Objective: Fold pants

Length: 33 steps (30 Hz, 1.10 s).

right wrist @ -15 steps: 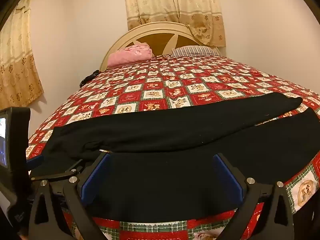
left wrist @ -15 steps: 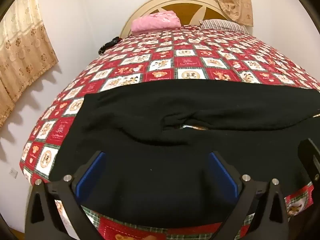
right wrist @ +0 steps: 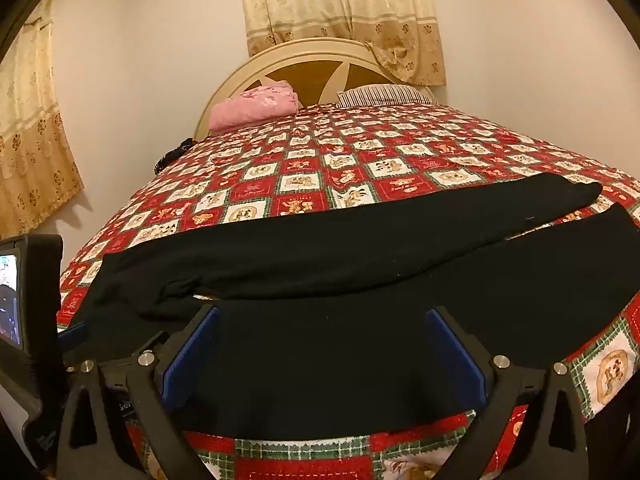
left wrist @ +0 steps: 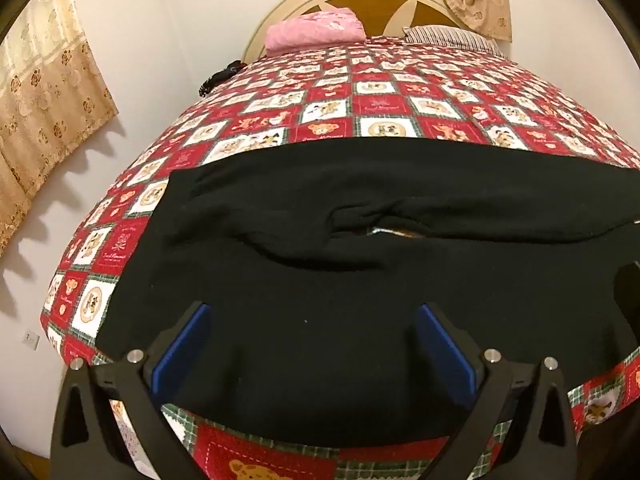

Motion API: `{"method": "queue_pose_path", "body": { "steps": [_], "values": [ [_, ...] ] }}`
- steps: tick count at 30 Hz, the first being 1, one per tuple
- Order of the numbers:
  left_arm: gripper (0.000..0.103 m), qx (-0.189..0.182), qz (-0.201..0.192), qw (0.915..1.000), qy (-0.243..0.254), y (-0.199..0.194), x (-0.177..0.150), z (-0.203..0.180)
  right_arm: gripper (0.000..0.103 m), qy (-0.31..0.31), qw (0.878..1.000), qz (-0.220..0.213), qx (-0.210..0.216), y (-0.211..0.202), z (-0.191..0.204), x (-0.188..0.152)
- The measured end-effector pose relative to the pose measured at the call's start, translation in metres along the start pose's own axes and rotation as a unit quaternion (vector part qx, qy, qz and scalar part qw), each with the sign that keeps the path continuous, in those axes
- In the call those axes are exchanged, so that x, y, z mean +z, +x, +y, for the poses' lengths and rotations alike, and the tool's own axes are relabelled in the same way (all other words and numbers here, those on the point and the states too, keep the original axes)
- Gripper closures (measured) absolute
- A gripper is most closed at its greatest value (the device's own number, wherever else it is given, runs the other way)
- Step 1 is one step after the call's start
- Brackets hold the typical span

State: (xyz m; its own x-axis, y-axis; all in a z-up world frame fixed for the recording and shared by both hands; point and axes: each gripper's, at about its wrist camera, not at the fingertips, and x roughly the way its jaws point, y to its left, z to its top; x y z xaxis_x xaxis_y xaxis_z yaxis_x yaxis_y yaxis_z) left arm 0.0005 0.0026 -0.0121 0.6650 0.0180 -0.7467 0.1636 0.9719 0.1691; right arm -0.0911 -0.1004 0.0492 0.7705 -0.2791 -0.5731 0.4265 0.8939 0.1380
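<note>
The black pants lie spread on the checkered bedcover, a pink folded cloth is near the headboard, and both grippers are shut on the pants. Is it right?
Not quite. Both views show the left gripper and right gripper open, holding nothing above the black pants. The rest is right.

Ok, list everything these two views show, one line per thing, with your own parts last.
pants: one, black, spread flat across the near end of the bed, legs running to the right
bedspread: one, red and white check with bear pictures, covering the bed
pink blanket: one, pink, folded at the headboard, left side
pillow: one, striped, at the headboard, right of the blanket
headboard: one, cream and brown, against the far wall
curtains: two, beige with a floral print, behind the headboard and on the left wall
dark object: one, black, far left edge of the bed, too small to identify
left gripper: jaws open, over the pants
right gripper: jaws open, over the pants
</note>
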Motion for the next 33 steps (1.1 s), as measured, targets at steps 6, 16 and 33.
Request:
{"method": "queue_pose_path", "body": {
  "steps": [6,16,33],
  "values": [
    [0.000,0.001,-0.003,1.0000,-0.005,-0.0006,0.0002,0.0016,0.001,-0.001,1.000,0.000,-0.001,-0.0009,0.0003,0.0003],
    [0.000,0.006,-0.003,1.0000,-0.004,0.0000,-0.0017,0.0015,0.001,-0.002,1.000,0.004,-0.002,0.0010,0.0026,-0.0017],
    [0.000,0.007,-0.001,1.0000,-0.005,-0.0001,-0.0030,0.0022,0.001,0.001,1.000,0.005,-0.003,0.0006,0.0027,-0.0017]
  ]
}}
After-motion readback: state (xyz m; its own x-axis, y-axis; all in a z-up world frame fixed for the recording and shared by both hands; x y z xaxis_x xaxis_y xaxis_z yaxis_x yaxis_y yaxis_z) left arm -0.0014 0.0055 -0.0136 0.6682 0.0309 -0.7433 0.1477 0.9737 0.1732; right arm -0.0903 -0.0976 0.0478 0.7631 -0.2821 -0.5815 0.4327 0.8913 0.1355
